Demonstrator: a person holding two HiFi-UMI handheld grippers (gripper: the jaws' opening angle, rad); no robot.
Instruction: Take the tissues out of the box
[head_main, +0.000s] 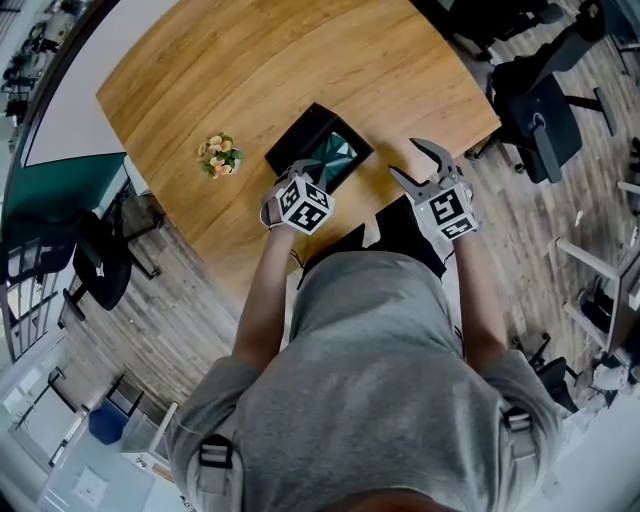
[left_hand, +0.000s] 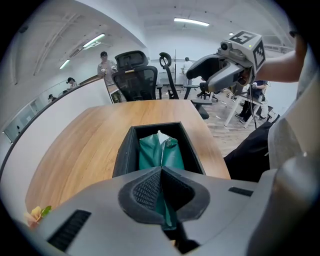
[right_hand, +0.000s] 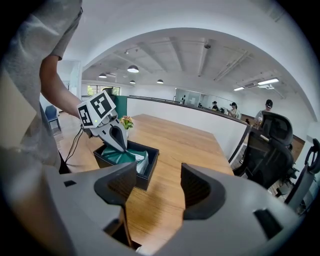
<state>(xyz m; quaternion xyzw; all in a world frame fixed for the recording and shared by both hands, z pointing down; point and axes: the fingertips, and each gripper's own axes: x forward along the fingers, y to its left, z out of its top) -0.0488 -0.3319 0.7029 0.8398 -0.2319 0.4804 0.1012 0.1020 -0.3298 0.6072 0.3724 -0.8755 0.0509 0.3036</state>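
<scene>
A black open box (head_main: 290, 140) stands on the wooden table (head_main: 230, 70) with a green tissue pack (head_main: 332, 152) inside it. My left gripper (head_main: 308, 180) reaches down into the box's near end. Its jaws are shut on the near edge of the green tissue pack (left_hand: 160, 152), which still lies inside the box (left_hand: 125, 150). My right gripper (head_main: 410, 160) hovers to the right of the box, over the table's near edge. It is open with nothing between its fingers (right_hand: 120, 185). From the right gripper view, the left gripper (right_hand: 121, 145) pinches the pack (right_hand: 125, 156) in the box (right_hand: 145, 179).
A small bunch of flowers (head_main: 218, 155) sits on the table left of the box. Black office chairs (head_main: 540, 110) stand beyond the table's right end, and another chair (head_main: 100, 255) stands at the left. The table's curved near edge runs just under both grippers.
</scene>
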